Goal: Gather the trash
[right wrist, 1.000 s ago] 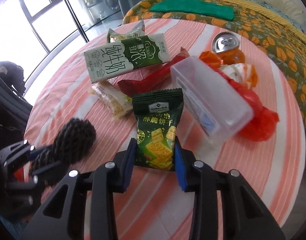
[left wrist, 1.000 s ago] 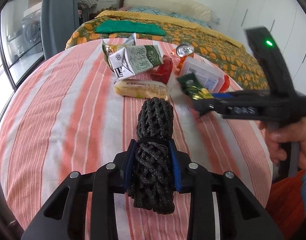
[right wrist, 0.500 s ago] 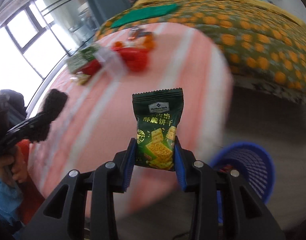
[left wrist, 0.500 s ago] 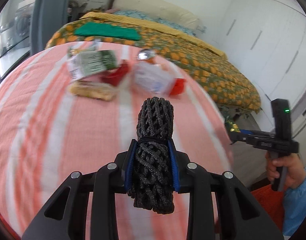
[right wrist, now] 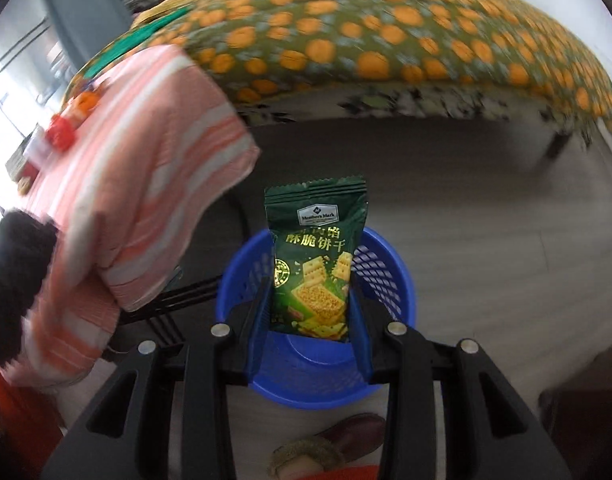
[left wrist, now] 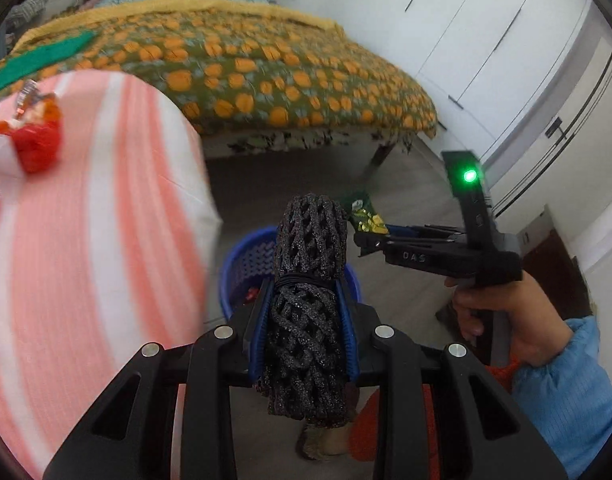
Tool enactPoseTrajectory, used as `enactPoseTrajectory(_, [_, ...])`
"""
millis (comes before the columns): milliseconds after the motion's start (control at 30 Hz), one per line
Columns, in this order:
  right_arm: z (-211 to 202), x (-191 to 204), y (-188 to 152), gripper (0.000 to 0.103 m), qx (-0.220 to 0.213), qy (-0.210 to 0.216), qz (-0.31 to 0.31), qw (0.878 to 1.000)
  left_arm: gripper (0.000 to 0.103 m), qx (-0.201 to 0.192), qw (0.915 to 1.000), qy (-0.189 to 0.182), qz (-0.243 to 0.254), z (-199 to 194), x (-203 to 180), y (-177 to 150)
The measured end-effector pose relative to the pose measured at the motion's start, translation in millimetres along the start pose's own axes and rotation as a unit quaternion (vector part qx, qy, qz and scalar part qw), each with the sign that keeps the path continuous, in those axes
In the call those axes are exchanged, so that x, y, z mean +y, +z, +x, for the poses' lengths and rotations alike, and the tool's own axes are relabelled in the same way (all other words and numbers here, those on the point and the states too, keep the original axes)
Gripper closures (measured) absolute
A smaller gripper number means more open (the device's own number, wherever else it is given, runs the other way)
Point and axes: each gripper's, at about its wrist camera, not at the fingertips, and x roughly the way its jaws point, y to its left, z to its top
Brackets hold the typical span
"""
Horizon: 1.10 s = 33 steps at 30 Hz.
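Observation:
My left gripper (left wrist: 306, 312) is shut on a rolled black net bundle (left wrist: 306, 280) and holds it above the floor beside the table. My right gripper (right wrist: 310, 304) is shut on a green cracker packet (right wrist: 314, 256) and holds it upright right over the blue trash basket (right wrist: 390, 276) on the floor. In the left wrist view the basket (left wrist: 241, 264) shows behind the bundle, and the right gripper (left wrist: 366, 236) with the packet (left wrist: 364, 216) hangs over it. The black bundle shows at the left edge of the right wrist view (right wrist: 17, 248).
The round table with a pink striped cloth (left wrist: 85, 240) stands to the left, with red and clear wrappers (left wrist: 33, 148) on it. A bed with an orange-patterned cover (left wrist: 265, 72) is behind. A slipper (right wrist: 346, 436) lies on the floor near the basket.
Both grippers have swung right, away from the table top and down over the floor. The right gripper with the packet has come over the blue basket. Both grips stay shut.

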Motion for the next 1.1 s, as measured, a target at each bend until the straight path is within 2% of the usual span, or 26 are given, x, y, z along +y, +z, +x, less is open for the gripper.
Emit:
enactPoseTrajectory(167, [4.3,-23.4,1.9,0.068,0.0,0.009,0.035,0.999,0.073,0.029,0.9995,0.008,-0.006,69.3,-17.1,2.3])
enactPoseTrajectory(267, [6.2,-32.6,0.3,0.068,0.005,0.012,0.048,0.999,0.073,0.036,0.9992,0.014,-0.01,97.0,-19.5,2.6])
enactPoseTrajectory(467, [10.6,-40.4,2.6,0.068,0.009,0.019,0.059,0.998,0.072,0.045,0.9986,0.027,-0.01,135.8,-17.6,12.2])
enactPoseTrajectory(567, [12.7,-44.2,4.8,0.065,0.003,0.017,0.064,0.998,0.068,0.045,0.9983,0.036,-0.003,152.2,-15.7,13.4])
enactPoseTrajectory(600, [13.0,-44.9,6.0,0.057,-0.002,0.012,0.064,0.998,0.06,0.046,0.9982,0.038,-0.003,158.3,-14.7,12.8])
enactPoseTrajectory(633, [12.8,-44.8,7.4,0.037,-0.006,0.012,0.065,0.998,0.046,0.05,0.9981,0.035,-0.003,163.8,-13.5,11.9])
enactPoseTrajectory(667, [12.5,-45.3,8.9,0.032,-0.009,0.012,0.067,0.998,0.041,0.052,0.998,0.036,-0.002,168.3,-12.6,10.7])
enactPoseTrajectory(733, [7.8,-46.1,12.0,0.032,-0.021,0.016,0.074,0.997,0.033,0.047,0.9977,0.049,0.003,172.0,-12.8,10.2])
enactPoseTrajectory(867, [-4.1,-47.0,17.2,0.032,-0.042,0.015,0.078,0.996,0.03,0.029,0.9985,0.046,0.0,158.5,-15.4,10.3])
enactPoseTrajectory(967, [-15.2,-45.5,21.5,0.029,-0.064,0.003,0.08,0.995,0.027,0.006,0.9996,0.029,0.0,130.6,-23.1,10.9])
enactPoseTrajectory(1033, [-24.5,-41.0,25.0,0.02,-0.085,-0.012,0.078,0.993,0.024,-0.013,0.9998,0.013,0.004,103.6,-30.7,10.4])
enactPoseTrajectory(1100, [-32.5,-34.2,28.5,0.018,-0.105,-0.023,0.073,0.991,0.02,-0.03,0.9994,0.006,0.013,75.4,-36.7,8.6])
